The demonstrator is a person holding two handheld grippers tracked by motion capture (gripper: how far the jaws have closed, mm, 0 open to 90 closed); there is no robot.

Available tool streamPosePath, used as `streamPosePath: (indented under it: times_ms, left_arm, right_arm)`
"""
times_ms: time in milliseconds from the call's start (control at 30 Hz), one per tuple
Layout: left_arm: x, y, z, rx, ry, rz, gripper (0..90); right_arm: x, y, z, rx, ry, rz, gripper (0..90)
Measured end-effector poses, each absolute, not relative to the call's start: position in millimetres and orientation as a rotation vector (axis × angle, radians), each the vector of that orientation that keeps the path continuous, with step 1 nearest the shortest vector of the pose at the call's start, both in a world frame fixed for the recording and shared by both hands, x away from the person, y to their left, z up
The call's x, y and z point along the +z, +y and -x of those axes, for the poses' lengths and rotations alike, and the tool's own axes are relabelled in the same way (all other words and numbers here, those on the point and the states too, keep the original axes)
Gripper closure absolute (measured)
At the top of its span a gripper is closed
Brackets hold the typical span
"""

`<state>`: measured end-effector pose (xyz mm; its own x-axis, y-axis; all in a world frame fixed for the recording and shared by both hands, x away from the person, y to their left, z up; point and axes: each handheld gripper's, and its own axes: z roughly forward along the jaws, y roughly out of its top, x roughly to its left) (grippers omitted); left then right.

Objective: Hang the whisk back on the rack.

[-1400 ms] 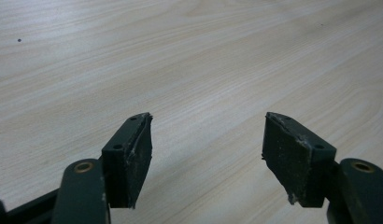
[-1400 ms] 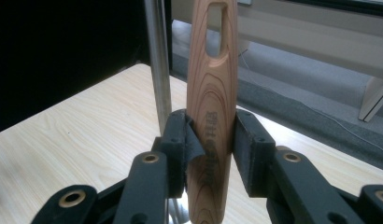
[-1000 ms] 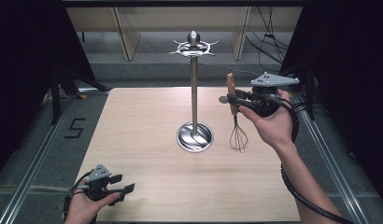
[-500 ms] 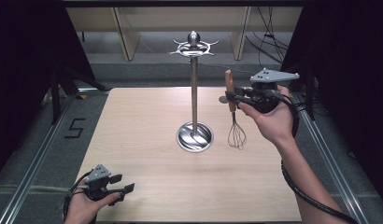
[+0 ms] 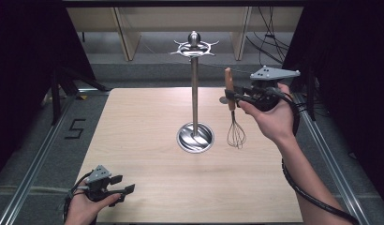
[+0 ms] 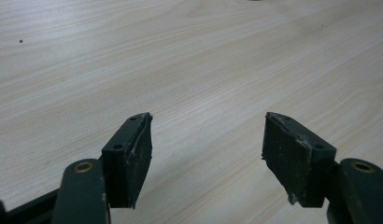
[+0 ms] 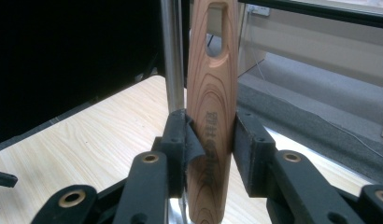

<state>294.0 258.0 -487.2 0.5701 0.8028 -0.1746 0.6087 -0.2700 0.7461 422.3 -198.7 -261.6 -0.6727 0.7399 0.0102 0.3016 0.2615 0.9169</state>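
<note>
Right hand (image 5: 269, 117) is raised over the table's (image 5: 148, 117) far right part, and the right gripper (image 5: 233, 97) clamps the whisk (image 5: 233, 115) by its wooden handle, upright, wires hanging down, just beside the steel stand (image 5: 195, 93). Left gripper (image 5: 120, 185) rests low at the near edge, jaws wide apart, holding nothing.

We see the table (image 5: 148, 187) lit bright from above, with dark sides all around. Our close views look soft, and the stand's base (image 5: 195, 137) shines.
</note>
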Motion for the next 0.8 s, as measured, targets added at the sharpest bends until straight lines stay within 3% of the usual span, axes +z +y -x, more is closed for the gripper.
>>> streamPosePath:
  times_ms: [800]
  left_arm:
    - [-487.5,257.9,-294.2,0.303,1.131,-1.985,32.3]
  right_arm:
    - [-252.3,-194.1,-425.7,1.400,2.103,-0.915,68.4]
